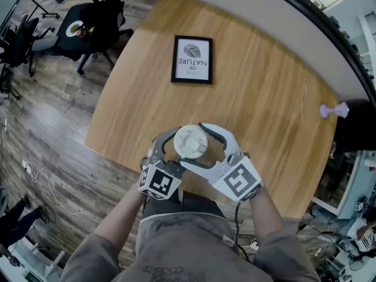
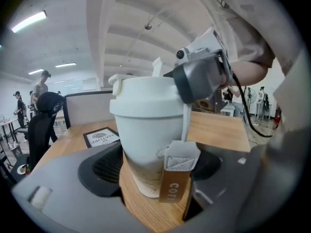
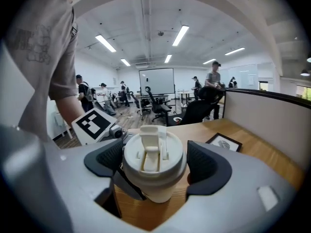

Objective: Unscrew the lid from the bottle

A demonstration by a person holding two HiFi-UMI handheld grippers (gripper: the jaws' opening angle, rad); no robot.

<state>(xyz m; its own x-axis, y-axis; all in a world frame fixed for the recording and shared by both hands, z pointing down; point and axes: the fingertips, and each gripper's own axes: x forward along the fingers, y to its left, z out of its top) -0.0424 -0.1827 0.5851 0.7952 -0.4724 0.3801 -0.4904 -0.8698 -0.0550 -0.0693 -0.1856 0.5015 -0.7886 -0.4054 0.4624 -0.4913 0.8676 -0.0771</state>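
A white bottle (image 2: 146, 135) with a white flip-spout lid (image 3: 153, 158) stands upright on the wooden table (image 1: 264, 98), near its front edge. A brown and grey strap tab (image 2: 177, 178) hangs down its side. My left gripper (image 2: 155, 174) is shut on the bottle's lower body, and its right pad is hidden behind the tab. My right gripper (image 3: 154, 166) is shut on the lid, one pad on each side of the rim. From the head view the lid (image 1: 190, 141) shows from above, with the left gripper (image 1: 179, 151) and right gripper (image 1: 197, 145) crossing around it.
A black-framed print (image 1: 192, 59) lies flat further back on the table. A small pink object (image 1: 333, 110) sits at the far right edge. Office chairs (image 1: 88, 22) stand on the floor beyond the table's left corner. People stand in the room behind.
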